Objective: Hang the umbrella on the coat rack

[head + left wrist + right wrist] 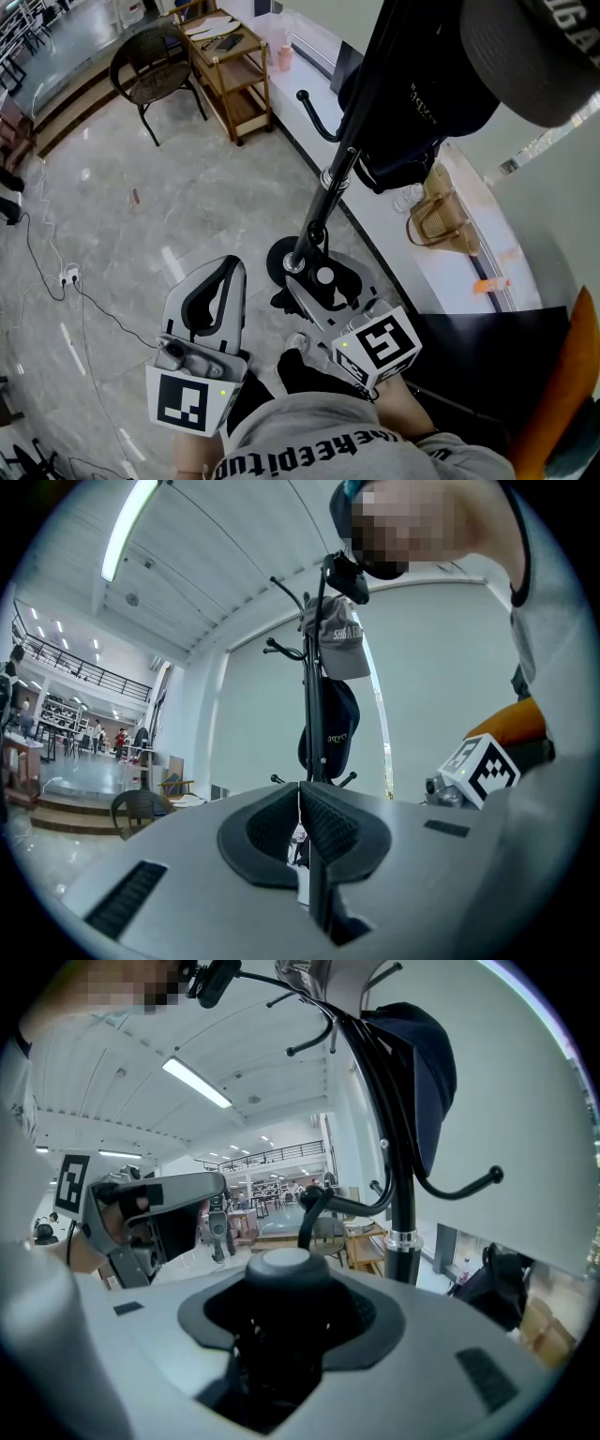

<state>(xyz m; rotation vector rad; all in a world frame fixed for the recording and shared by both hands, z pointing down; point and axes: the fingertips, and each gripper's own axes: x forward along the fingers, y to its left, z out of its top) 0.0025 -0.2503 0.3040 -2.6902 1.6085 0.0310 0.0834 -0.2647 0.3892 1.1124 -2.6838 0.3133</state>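
My right gripper (321,283) is shut on a folded black umbrella whose round pale end cap (323,277) sticks out between the jaws, close to the foot of the black coat rack (345,164). In the right gripper view the cap (285,1265) sits in the right gripper (286,1293), with the rack pole (400,1194) just right of it. A free hook (314,112) juts left from the pole. A dark cap (412,122) and a grey hat (534,56) hang higher up. My left gripper (217,292) is shut and empty, left of the rack base; its pads (323,822) meet.
A wicker chair (150,61) and a wooden trolley (230,70) stand at the back left. A woven bag (441,220) rests on the white ledge by the wall. Cables (56,272) trail over the marble floor at the left. The person's knees and shoes are below the grippers.
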